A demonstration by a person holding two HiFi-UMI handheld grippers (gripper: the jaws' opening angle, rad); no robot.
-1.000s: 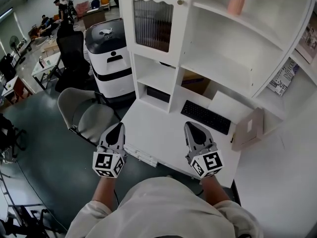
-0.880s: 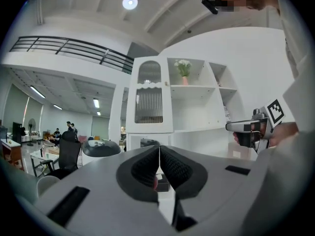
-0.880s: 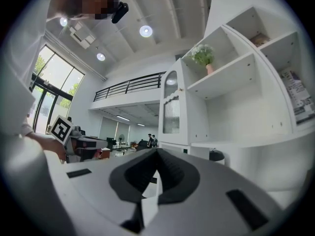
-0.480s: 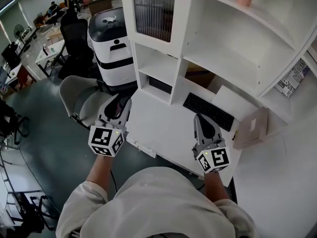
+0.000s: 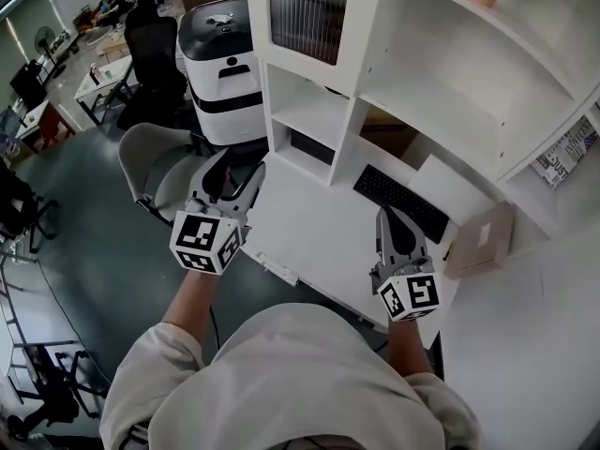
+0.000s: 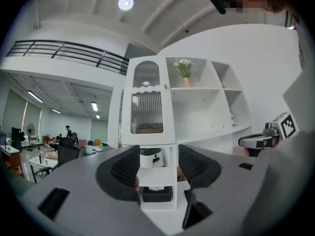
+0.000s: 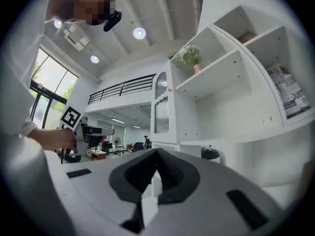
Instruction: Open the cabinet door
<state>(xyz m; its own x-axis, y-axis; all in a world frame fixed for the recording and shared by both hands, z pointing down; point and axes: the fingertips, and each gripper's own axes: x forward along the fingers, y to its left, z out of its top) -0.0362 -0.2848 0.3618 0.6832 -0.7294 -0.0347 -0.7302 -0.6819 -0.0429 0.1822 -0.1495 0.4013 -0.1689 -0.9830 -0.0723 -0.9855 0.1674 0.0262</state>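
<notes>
The white cabinet door (image 5: pixel 309 12) with ribbed glass is closed at the upper left of the shelf unit. In the left gripper view the door (image 6: pixel 146 107) stands straight ahead, its small knob (image 6: pixel 166 86) on the right edge. My left gripper (image 5: pixel 240 172) is held off the desk's left front corner, well short of the door. Its jaws have just been opening and stand open with nothing between them (image 6: pixel 157 168). My right gripper (image 5: pixel 388 217) hovers over the desk near the keyboard, shut and empty (image 7: pixel 157 167); the door (image 7: pixel 162 113) shows far off in its view.
A black keyboard (image 5: pixel 403 200) and a tan box (image 5: pixel 478 242) lie on the white desk (image 5: pixel 319 232). A black tissue box (image 6: pixel 156 193) sits in the lowest cubby. A white-and-black machine (image 5: pixel 225 64) and a grey chair (image 5: pixel 155 162) stand left of the desk.
My left gripper has risen and moved towards the cabinet, and its jaws have gone from shut to open. The right gripper has shifted slightly to the right and stays shut.
</notes>
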